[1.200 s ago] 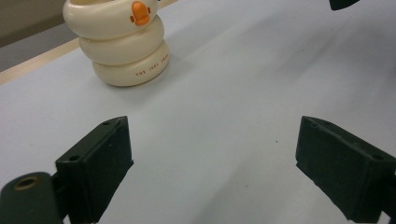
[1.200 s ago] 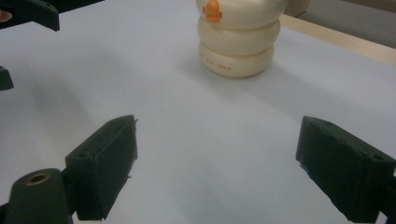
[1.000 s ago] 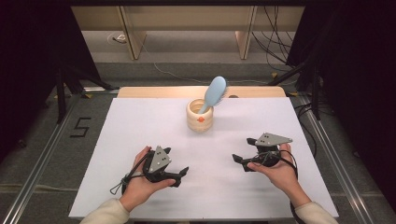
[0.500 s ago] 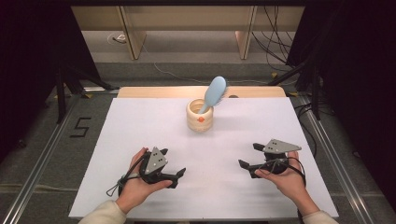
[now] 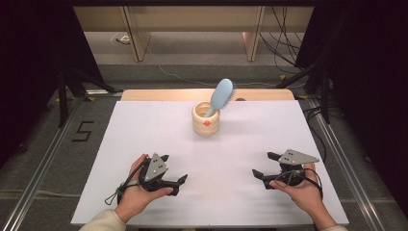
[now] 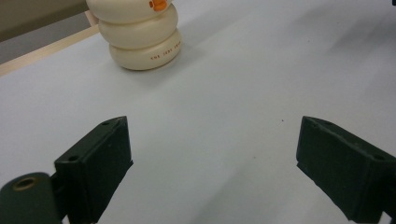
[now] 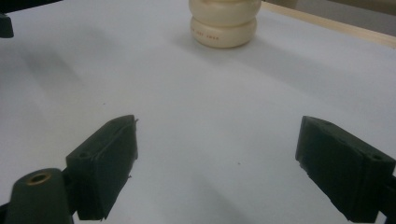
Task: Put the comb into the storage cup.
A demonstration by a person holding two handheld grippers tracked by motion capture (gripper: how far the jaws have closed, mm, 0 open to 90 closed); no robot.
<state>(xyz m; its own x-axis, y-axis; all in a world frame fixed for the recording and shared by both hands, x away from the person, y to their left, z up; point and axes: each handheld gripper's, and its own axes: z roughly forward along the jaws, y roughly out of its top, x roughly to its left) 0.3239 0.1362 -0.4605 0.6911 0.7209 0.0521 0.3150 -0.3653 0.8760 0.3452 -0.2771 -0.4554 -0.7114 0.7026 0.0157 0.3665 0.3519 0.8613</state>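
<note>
- The left gripper [image 5: 172, 169], matte black with a grey three-cornered plate on top, rested in the person's left hand [image 5: 137, 195] near the table's near edge; its blocky jaws stood apart with nothing between them.
- The right gripper [image 5: 264, 165], of the same build, sat in the right hand [image 5: 303, 190] at the near right, its jaws also spread wide and empty.
- The smooth white tabletop [image 5: 231, 154] lay flat and bare between them.
- The cream, ring-stacked, glossy holder with an orange beak [image 5: 206, 119] stood far of centre, well apart from both grippers.
- A pale blue oval plastic hairbrush [image 5: 221, 96] stood in it, leaning right.
- A light wooden strip [image 5: 163, 95] edged the far side.
</note>
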